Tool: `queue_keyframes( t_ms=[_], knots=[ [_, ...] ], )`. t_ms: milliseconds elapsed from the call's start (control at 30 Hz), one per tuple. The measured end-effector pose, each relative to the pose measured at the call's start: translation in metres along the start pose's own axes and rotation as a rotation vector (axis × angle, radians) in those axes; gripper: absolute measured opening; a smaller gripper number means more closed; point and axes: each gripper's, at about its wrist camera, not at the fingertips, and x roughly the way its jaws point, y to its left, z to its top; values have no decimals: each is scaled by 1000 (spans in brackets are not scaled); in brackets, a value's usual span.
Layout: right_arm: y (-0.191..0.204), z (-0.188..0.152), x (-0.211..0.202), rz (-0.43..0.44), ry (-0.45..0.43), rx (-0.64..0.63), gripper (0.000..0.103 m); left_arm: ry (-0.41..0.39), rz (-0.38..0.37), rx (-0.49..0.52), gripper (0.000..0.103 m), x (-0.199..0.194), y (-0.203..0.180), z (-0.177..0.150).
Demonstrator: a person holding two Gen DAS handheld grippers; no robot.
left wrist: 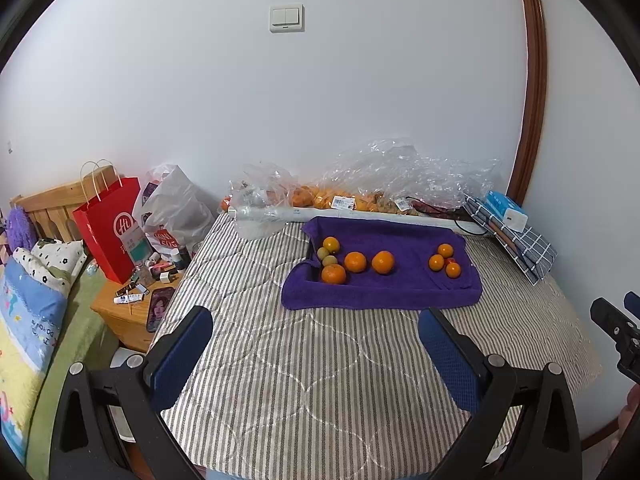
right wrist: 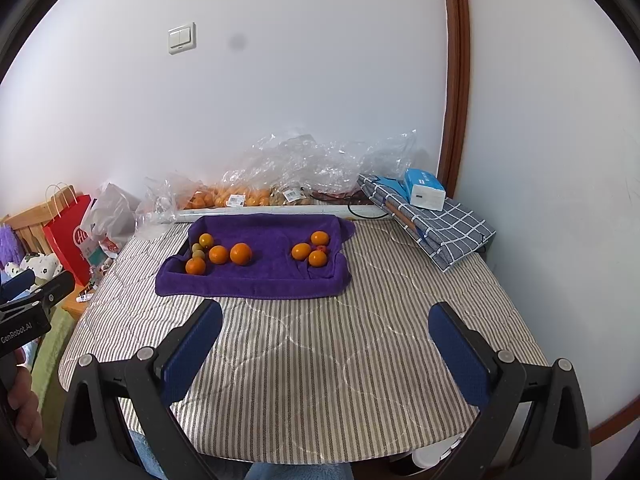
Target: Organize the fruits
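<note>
A purple towel [left wrist: 380, 292] [right wrist: 260, 280] lies over a tray at the far side of the striped table. On its left lie several oranges [left wrist: 355, 262] [right wrist: 241, 254] and two small green fruits [left wrist: 329, 261] [right wrist: 197, 255]. On its right lie three smaller oranges [left wrist: 436, 263] [right wrist: 301, 251] around a small red fruit [left wrist: 450, 261] [right wrist: 321, 249]. My left gripper [left wrist: 316, 316] is open and empty, above the table in front of the towel. My right gripper [right wrist: 326, 312] is open and empty, also short of the towel.
Clear plastic bags [left wrist: 400, 176] [right wrist: 304, 164] with more oranges lie along the wall. A checked cloth [left wrist: 520, 240] [right wrist: 440, 224] with a blue box sits at the right. A nightstand [left wrist: 132, 304] with small items and a red paper bag [left wrist: 108, 228] stand at the left.
</note>
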Motion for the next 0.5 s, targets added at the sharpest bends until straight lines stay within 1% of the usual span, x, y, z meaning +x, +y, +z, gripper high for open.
queue_keyframes(
  t_ms=[500],
  knots=[
    [-2, -3, 2, 2, 0, 4, 102, -3, -3, -2, 103, 0, 0, 5]
  ],
)
